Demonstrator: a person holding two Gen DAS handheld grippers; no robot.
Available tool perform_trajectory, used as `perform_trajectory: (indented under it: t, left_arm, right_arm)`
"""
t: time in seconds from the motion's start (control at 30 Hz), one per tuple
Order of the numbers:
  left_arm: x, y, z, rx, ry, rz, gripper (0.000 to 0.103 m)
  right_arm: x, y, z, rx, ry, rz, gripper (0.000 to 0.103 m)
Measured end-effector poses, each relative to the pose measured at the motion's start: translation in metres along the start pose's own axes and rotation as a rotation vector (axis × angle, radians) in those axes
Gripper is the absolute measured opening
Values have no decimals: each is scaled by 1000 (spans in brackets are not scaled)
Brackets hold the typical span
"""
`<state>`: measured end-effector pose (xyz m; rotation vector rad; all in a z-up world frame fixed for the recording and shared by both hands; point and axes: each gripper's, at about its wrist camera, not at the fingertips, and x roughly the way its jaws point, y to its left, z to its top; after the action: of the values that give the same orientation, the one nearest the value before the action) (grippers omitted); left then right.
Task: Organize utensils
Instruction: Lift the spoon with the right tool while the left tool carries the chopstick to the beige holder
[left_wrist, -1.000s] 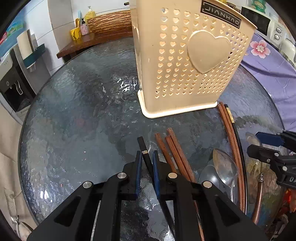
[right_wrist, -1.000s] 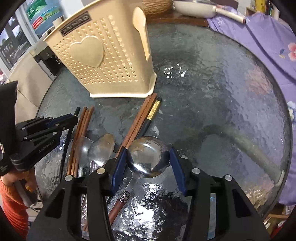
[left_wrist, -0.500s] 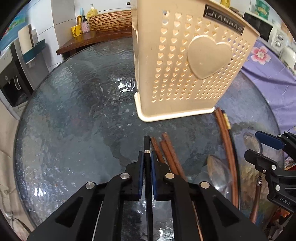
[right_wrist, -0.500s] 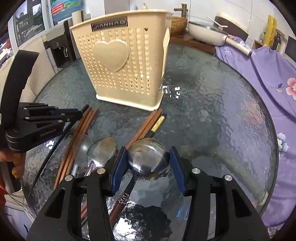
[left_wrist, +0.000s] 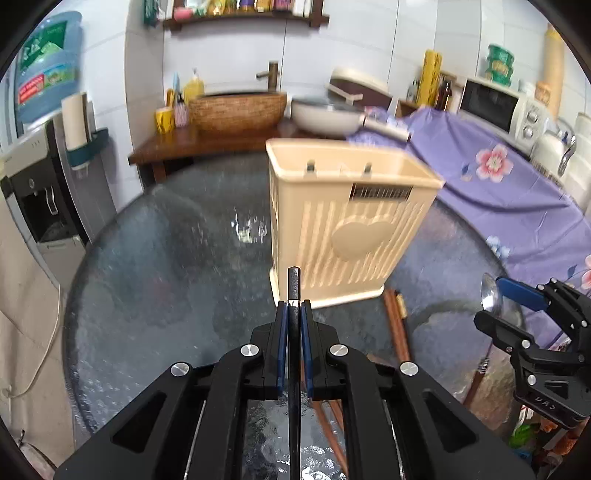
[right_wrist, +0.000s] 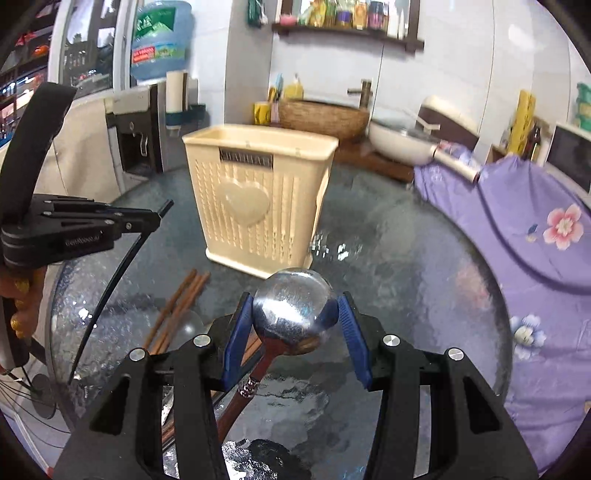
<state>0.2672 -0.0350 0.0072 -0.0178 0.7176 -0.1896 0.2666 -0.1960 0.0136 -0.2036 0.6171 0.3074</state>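
The black chopstick is pinched between the blue pads of the left gripper, jaws closed tight on it, its tip poking out just past the fingertips and pointing toward the holder. From the right wrist view the same chopstick hangs from the left gripper in a long line slanting down toward the table's near edge, clear of the glass for most of its length; whether its low end touches anything cannot be told.

The spoon sits in the right gripper, its steel bowl clamped between the two blue pads and its reddish-brown handle running back under the gripper. In the left wrist view the right gripper appears at the right edge with the spoon bowl seen edge-on.

The holder, a cream plastic box with slotted walls and a raised heart on its front, stands upright on the round glass table, ahead of both grippers and apart from them. Its top is open.

On the glass near the holder's base lie brown chopsticks, side by side, with another spoon blurred next to them. More brown sticks lie just right of the holder's front corner in the left view.

Behind the table are a wooden counter with a woven basin, a white pan and a purple flowered cloth.
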Motion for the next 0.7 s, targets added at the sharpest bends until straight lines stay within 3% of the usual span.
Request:
perform_trajectory:
  t: [0.4,0.7]
  left_arm:
    - [-65,-5,15,20,-175,19,7]
    - [-76,2,18,5,-208,26,7]
  right_arm:
    - [-31,8,10,-45,-74,-10,48]
    - [-41,11,14,-72,-104,-33,48]
